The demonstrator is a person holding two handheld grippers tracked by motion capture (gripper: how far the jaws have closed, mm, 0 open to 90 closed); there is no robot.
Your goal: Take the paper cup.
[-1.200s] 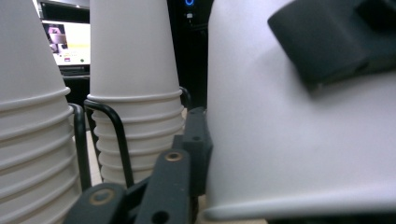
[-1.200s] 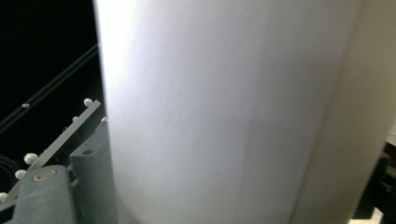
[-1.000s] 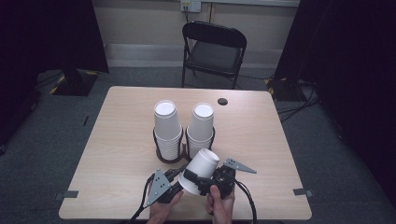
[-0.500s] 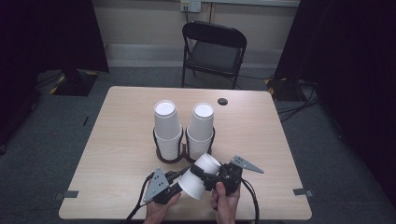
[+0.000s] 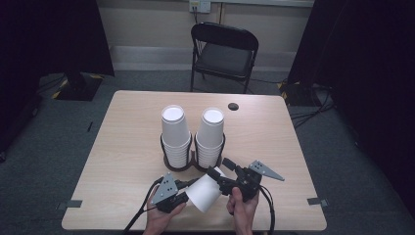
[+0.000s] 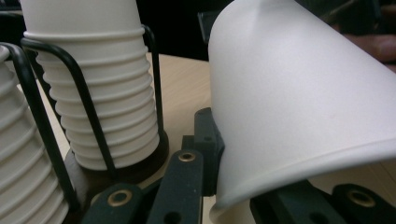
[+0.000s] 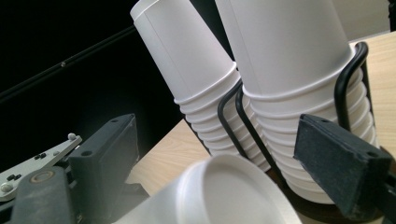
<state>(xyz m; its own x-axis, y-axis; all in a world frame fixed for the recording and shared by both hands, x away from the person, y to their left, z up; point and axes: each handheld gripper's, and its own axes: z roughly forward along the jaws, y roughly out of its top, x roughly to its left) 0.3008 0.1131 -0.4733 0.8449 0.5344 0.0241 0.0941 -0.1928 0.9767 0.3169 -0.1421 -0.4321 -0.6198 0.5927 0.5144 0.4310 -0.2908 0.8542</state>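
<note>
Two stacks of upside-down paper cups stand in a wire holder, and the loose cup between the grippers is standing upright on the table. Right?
Not quite. The loose cup is not upright; the high view shows it tipped on its side between the left gripper and right gripper. Both stacks do stand upside-down in the wire holder.

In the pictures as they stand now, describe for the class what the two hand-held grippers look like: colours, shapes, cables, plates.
Both are black. The left gripper and the right gripper each carry a grey three-cornered plate on top and trail a black cable toward the table's near edge. In the left gripper view, the jaws show brass-coloured screw holes.
</note>
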